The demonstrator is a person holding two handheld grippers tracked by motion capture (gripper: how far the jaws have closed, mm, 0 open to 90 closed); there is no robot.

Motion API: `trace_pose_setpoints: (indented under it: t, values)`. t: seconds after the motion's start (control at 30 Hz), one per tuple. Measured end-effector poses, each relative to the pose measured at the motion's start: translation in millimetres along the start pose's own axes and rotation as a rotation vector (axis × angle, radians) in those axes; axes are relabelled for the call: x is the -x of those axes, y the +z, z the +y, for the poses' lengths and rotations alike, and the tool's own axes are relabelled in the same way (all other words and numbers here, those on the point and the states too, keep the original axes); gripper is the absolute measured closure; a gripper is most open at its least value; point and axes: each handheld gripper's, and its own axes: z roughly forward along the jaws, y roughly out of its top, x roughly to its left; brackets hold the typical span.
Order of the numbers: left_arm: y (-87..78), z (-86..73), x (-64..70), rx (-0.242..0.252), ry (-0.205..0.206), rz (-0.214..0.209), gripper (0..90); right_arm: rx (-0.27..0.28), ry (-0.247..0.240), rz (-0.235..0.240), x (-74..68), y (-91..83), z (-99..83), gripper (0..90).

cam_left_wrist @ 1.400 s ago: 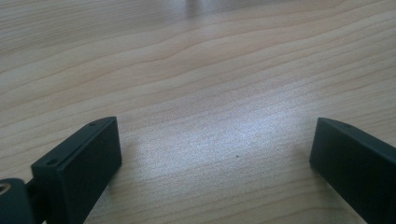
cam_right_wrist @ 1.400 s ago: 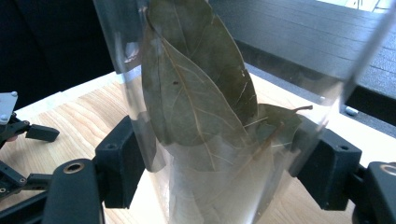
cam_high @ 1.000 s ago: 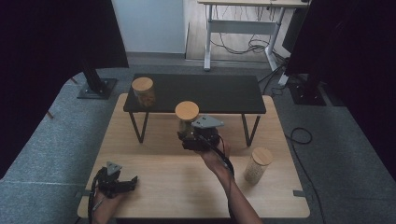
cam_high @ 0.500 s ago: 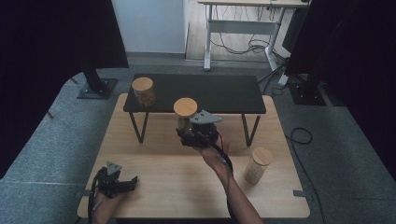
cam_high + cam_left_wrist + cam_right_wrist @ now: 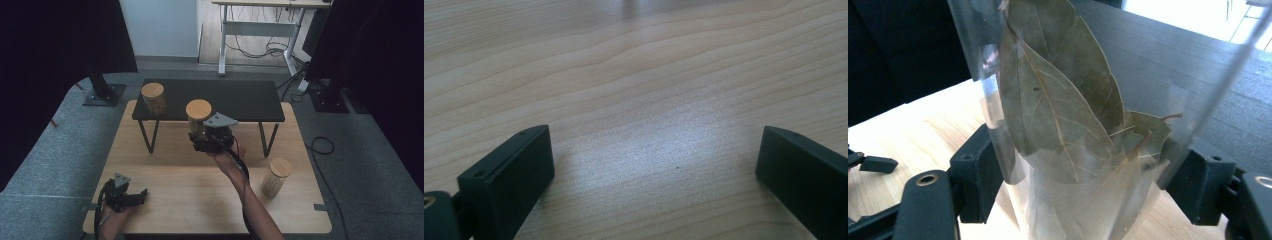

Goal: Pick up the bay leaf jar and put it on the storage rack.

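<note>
A clear jar with a wooden lid (image 5: 199,109), packed with dried bay leaves (image 5: 1058,115), hangs in the air in front of the black shelf (image 5: 235,97). My right gripper (image 5: 202,139) is shut on its lower body, one jaw on each side of the glass (image 5: 1088,180). A second wooden-lidded jar (image 5: 153,97) stands on the shelf's left end. A third jar (image 5: 275,176) stands on the wooden table (image 5: 165,165) at the right. My left gripper (image 5: 136,196) rests low at the table's front left, open, with bare wood between its jaws (image 5: 651,150).
The black shelf stands on thin metal legs (image 5: 148,136) at the back of the wooden table. Grey carpet (image 5: 50,165) surrounds the table. A white desk frame with cables (image 5: 260,35) and dark curtains (image 5: 55,45) lie beyond.
My right gripper has carried the bay-leaf jar upward and a little farther toward the shelf. The left gripper has stayed where it was.
</note>
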Motion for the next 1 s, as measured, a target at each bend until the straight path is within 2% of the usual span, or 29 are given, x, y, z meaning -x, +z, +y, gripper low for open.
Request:
trace_pose_setpoints:
  t: [0.37, 1.0]
  values:
    - [0.0, 0.0, 0.0, 0.0, 0.0, 0.0, 1.8, -0.005, -0.005, -0.009, 6.8, 2.6, 9.8, 25.3]
    - [0.0, 0.0, 0.0, 0.0, 0.003, -0.001, 1.8, -0.007, 0.017, -0.022, 19.4, 5.0, 26.0, 25.3]
